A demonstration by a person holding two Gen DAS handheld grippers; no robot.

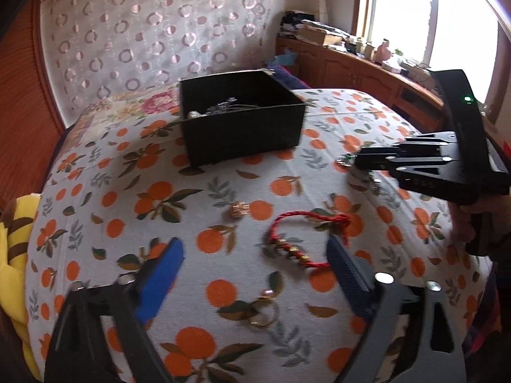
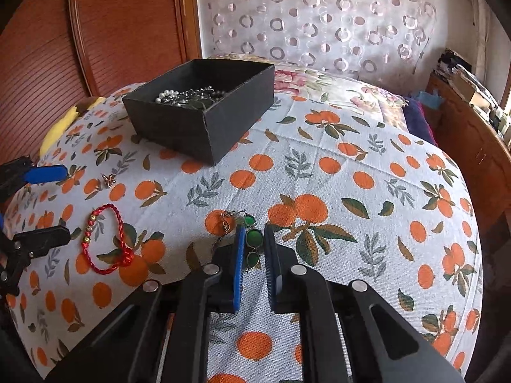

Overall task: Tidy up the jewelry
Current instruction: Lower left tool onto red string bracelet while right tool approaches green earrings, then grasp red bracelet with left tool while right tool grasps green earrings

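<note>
We see a bed covered by a woven cloth printed with oranges and leaves, and on it, in the upper middle of both frames, an open black box of matte card with square corners. White pearls and dark metal chains lie tangled inside it.

In the right wrist view our right tongs stand narrowly parted at lower centre, one pad blue, the other dark; a green-stone pendant on a thin metal chain lies between the pads — we cannot tell whether they pinch it.

In the left wrist view our left tongs gape wide at the bottom of the frame, holding nothing. Between their tips lies a twisted red cord bracelet with small gold beads, knotted at one end. A small gold charm sits just above it, and gold rings lie below, near the frame's lower middle.

Around the bed: a ribbed wooden panel at upper left, a sheer curtain patterned with rings, a yellow plush at the left edge, and a cluttered wooden cabinet under the window — upper right.
</note>
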